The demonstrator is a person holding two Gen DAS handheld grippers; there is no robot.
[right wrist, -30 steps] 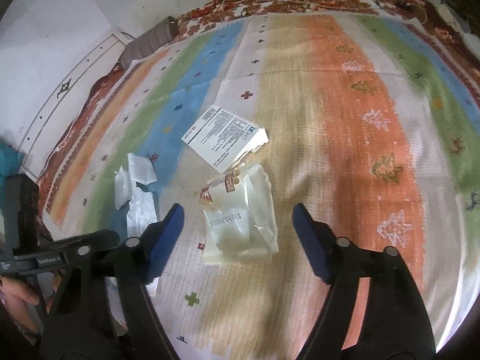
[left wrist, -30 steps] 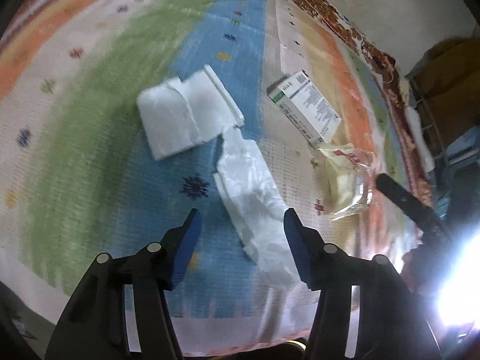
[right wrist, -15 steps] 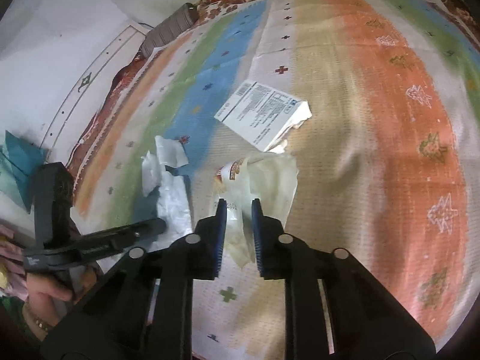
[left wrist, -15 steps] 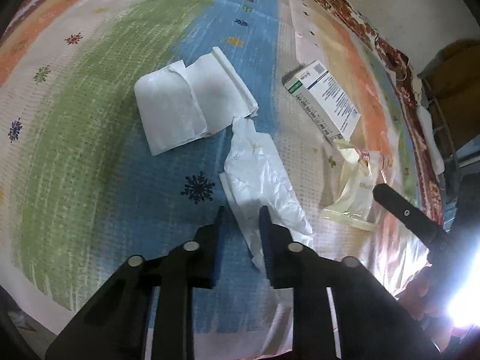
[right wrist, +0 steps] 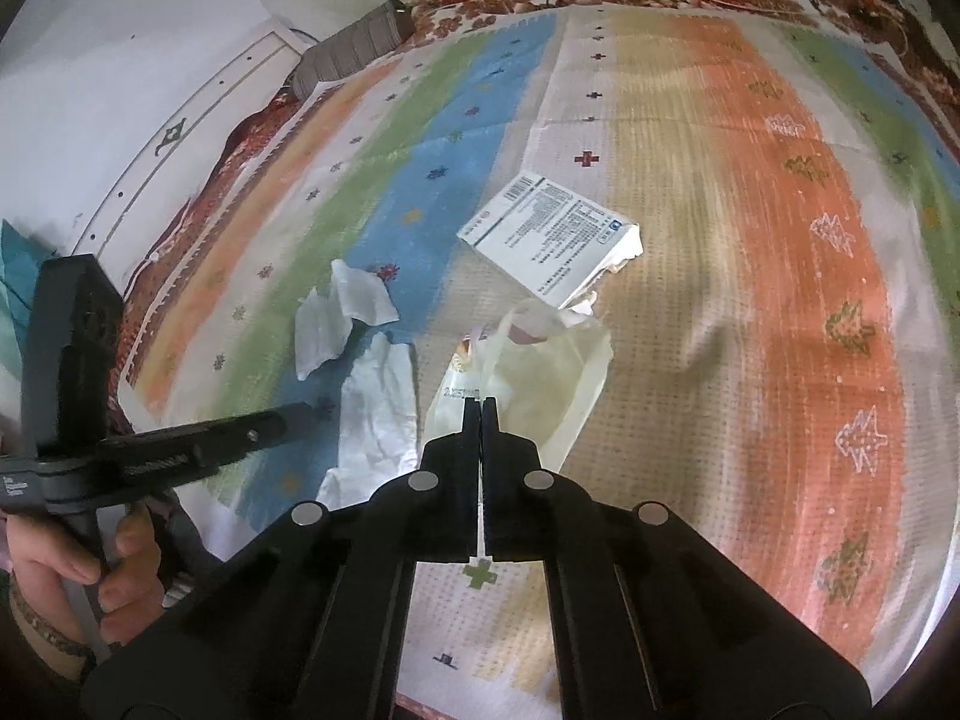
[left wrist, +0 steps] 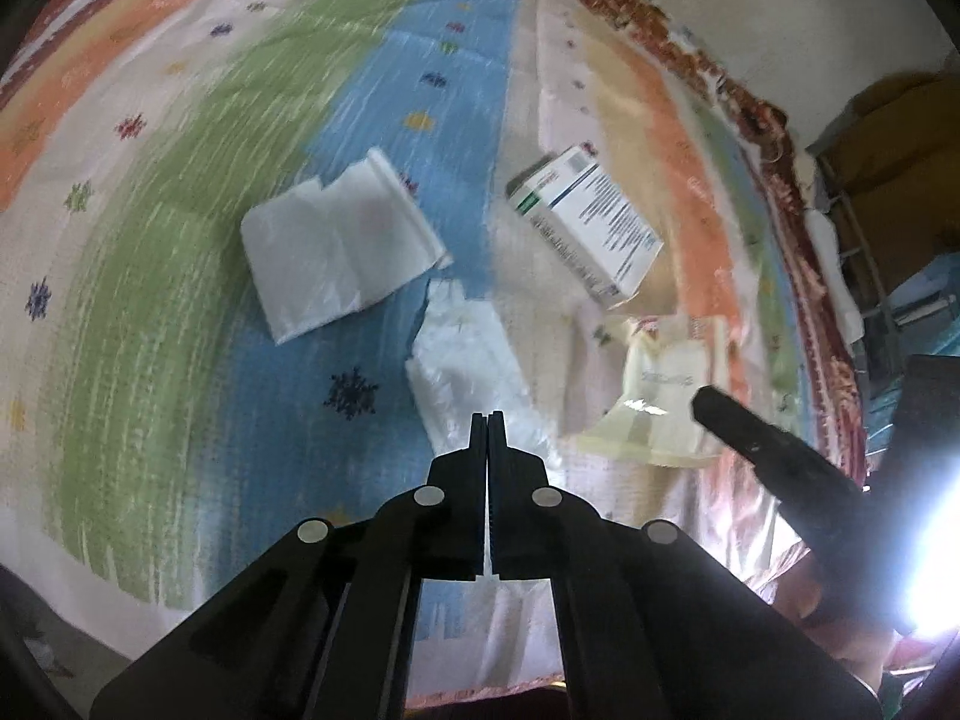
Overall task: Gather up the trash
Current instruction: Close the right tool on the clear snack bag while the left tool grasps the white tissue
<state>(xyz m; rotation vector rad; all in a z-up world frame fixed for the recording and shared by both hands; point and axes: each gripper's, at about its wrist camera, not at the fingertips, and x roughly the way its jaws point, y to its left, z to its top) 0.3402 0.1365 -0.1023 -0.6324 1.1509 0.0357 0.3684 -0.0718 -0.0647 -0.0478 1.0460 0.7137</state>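
Striped rug (left wrist: 180, 300) fills both frames | left gripper (left wrist: 486, 417) clenched on white wrapper (left wrist: 468, 372), centre | right gripper (right wrist: 480, 402) clenched on yellowish bag (right wrist: 540, 372), centre | box (right wrist: 549, 237) above it

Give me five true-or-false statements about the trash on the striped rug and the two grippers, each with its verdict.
1. The left gripper is shut on the crumpled white plastic wrapper. True.
2. The right gripper stands wide open above the rug. False: its jaws are closed on the pale yellow plastic bag.
3. The white printed cardboard box lies on the striped rug, held by neither gripper. True.
4. The folded white paper napkin sits on top of the box. False: it lies flat on the rug, apart from the box.
5. The yellow bag lies farther from the camera than the box in the right wrist view. False: it is nearer.
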